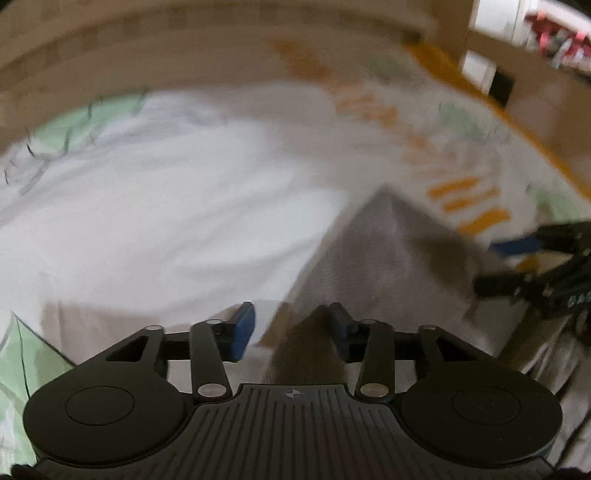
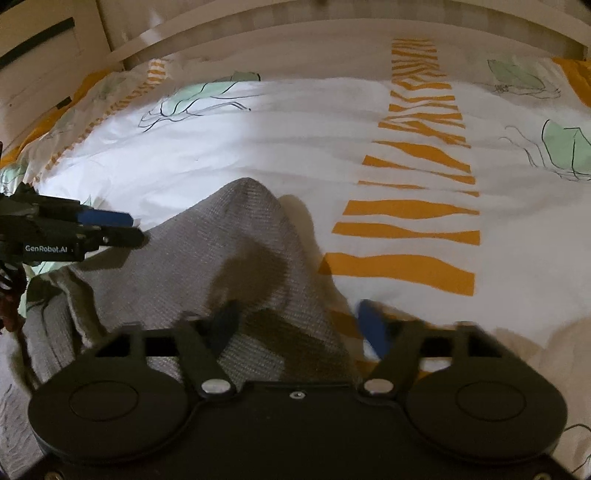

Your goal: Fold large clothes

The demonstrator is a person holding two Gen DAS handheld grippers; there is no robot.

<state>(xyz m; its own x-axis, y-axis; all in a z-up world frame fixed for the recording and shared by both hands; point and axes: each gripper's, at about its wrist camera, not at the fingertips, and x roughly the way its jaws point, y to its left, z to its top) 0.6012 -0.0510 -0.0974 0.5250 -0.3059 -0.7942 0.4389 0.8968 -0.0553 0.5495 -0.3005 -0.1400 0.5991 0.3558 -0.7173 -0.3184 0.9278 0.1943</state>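
Observation:
A grey knit garment [image 2: 221, 258] lies on a bed with a white sheet [image 2: 258, 140], one end rising to a rounded point away from me. In the left wrist view the grey garment [image 1: 388, 258] runs up from between the fingers to a peak. My left gripper [image 1: 291, 328] is open, with grey cloth between its blue pads; it also shows at the left of the right wrist view [image 2: 129, 227]. My right gripper [image 2: 299, 328] is open, its jaws wide over the garment's near part; it shows at the right edge of the left wrist view [image 1: 491, 266].
The sheet has orange stripes [image 2: 406, 221] and pale green leaf prints [image 2: 561, 147]. A beige headboard or wall [image 2: 295, 29] runs along the far side. White furniture [image 2: 40, 55] stands at the far left. The left wrist view is blurred.

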